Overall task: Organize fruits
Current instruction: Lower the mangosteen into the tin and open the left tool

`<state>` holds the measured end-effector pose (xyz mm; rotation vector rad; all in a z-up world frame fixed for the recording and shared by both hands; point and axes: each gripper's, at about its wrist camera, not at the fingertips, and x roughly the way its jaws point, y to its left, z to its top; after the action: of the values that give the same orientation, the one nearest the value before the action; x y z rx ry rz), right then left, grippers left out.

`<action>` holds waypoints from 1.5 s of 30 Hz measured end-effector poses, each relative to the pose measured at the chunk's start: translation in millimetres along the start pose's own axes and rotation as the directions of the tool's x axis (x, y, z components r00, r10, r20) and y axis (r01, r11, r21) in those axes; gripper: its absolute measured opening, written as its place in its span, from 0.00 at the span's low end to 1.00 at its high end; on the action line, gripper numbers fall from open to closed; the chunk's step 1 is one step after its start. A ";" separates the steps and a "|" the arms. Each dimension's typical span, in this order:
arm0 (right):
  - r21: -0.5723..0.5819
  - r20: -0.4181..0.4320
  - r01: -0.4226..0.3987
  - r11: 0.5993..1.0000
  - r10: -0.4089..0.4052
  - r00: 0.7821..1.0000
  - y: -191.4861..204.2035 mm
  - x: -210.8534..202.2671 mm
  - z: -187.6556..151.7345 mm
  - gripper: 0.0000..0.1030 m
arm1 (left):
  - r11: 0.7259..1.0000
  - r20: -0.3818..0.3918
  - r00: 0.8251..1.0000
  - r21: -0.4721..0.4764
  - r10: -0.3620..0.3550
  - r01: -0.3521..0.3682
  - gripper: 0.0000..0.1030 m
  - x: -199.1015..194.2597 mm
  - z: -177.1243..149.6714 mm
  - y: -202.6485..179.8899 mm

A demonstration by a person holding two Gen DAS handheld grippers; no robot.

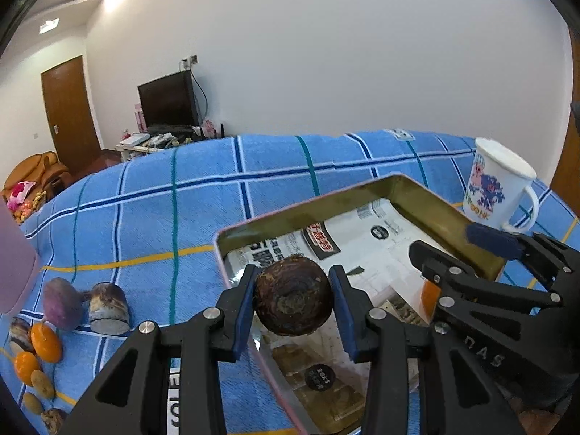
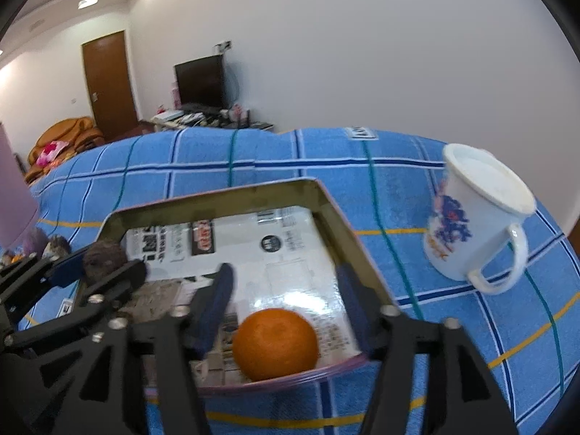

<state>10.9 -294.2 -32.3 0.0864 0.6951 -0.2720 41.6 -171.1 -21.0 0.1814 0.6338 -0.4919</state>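
Observation:
A dark brown round fruit (image 1: pixel 293 301) hangs over the left part of a gold-walled tin (image 1: pixel 308 214), with my left gripper (image 1: pixel 293 279) shut on it, blue pads pressing on both sides. In the right wrist view the same fruit (image 2: pixel 105 257) shows at the far left. An orange (image 2: pixel 275 344) lies inside the tin (image 2: pixel 217 199) near its front rim. My right gripper (image 2: pixel 286 275) stands open around it, its fingers wide apart and clear of the peel. In the left wrist view the right gripper (image 1: pixel 456 253) hides most of that orange (image 1: pixel 429 297).
Printed packets line the tin's floor. A white mug (image 2: pixel 471 224) with a blue and pink print stands right of the tin on the blue checked cloth. Left of the tin lie a purple fruit (image 1: pixel 59 306), a cut brown piece (image 1: pixel 108 308), oranges (image 1: pixel 45 340) and small brown fruits (image 1: pixel 41 384).

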 end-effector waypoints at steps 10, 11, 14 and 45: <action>0.112 0.177 -0.018 0.994 -0.002 0.984 -20.1 -34.5 2.6 1.00 | 0.996 0.133 0.988 -0.064 0.072 -0.064 0.80 -34.1 4.4 17.4; 0.116 0.198 -0.018 0.993 -0.005 0.980 -21.2 -38.0 2.7 1.00 | 0.995 0.140 0.987 -0.065 0.082 -0.073 0.81 -35.6 4.6 18.8; 0.126 0.250 -0.012 0.992 -0.020 0.968 -22.7 -48.3 3.7 1.00 | 0.992 0.138 0.984 -0.063 0.114 -0.107 0.82 -35.7 4.9 19.0; 0.075 0.396 0.004 0.997 -0.034 0.918 16.1 -72.9 -12.5 1.00 | 0.968 0.192 0.949 -0.079 0.249 -0.238 0.82 -57.7 -22.7 48.4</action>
<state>-45.9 -260.7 4.7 0.0904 0.2808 -0.3225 13.4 -99.8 -3.3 0.1533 0.4189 -0.2494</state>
